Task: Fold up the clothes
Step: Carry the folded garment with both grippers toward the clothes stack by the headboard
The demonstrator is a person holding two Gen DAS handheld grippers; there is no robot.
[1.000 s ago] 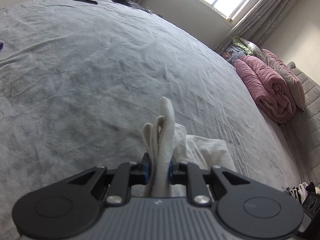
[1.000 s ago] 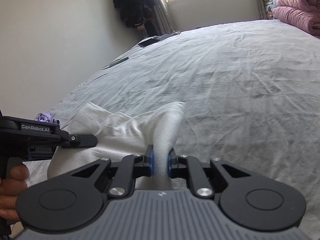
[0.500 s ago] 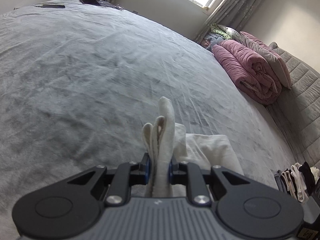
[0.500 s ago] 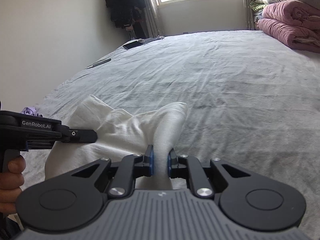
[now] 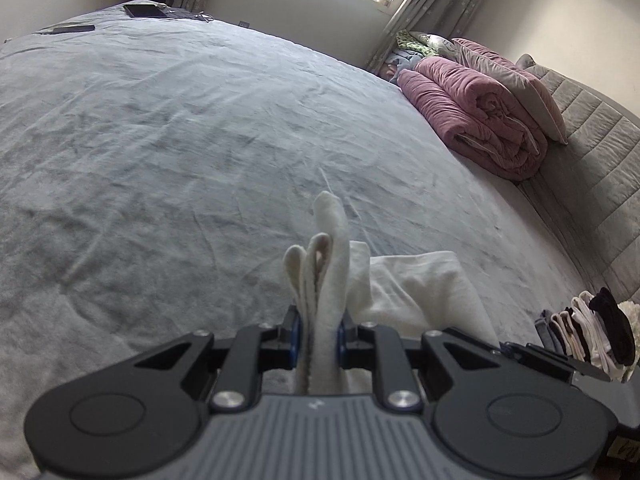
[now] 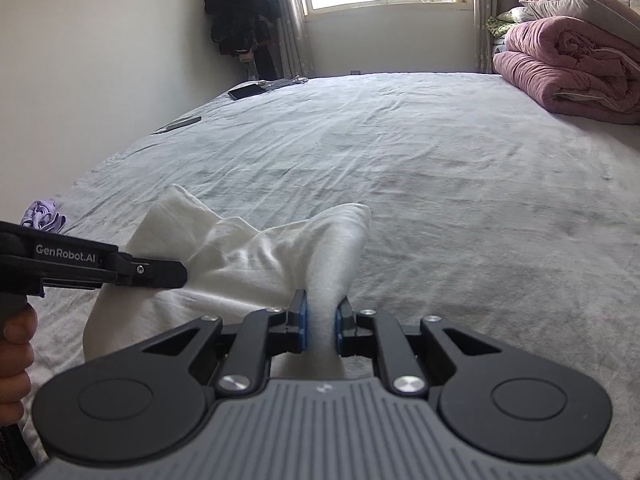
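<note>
A white garment [image 6: 224,264] is held up between both grippers above the grey bed sheet [image 6: 440,184]. My left gripper [image 5: 318,330] is shut on a bunched, several-layered edge of the white garment [image 5: 328,248], which sticks up past the fingers. My right gripper [image 6: 322,326] is shut on another pinched corner of it. In the right wrist view the left gripper [image 6: 160,274] reaches in from the left, held by a person's hand [image 6: 16,344]. The cloth sags between the two grips.
A rolled pink quilt [image 5: 476,120] and pillows lie at the bed's right side. A row of folded clothes [image 5: 588,328] sits at the near right. Dark flat devices [image 6: 248,90] lie at the far left edge. A purple cloth [image 6: 42,214] lies near the left.
Both views have tilted upward, showing more of the window and walls. Both grippers stay shut on the white garment, which keeps the same shape.
</note>
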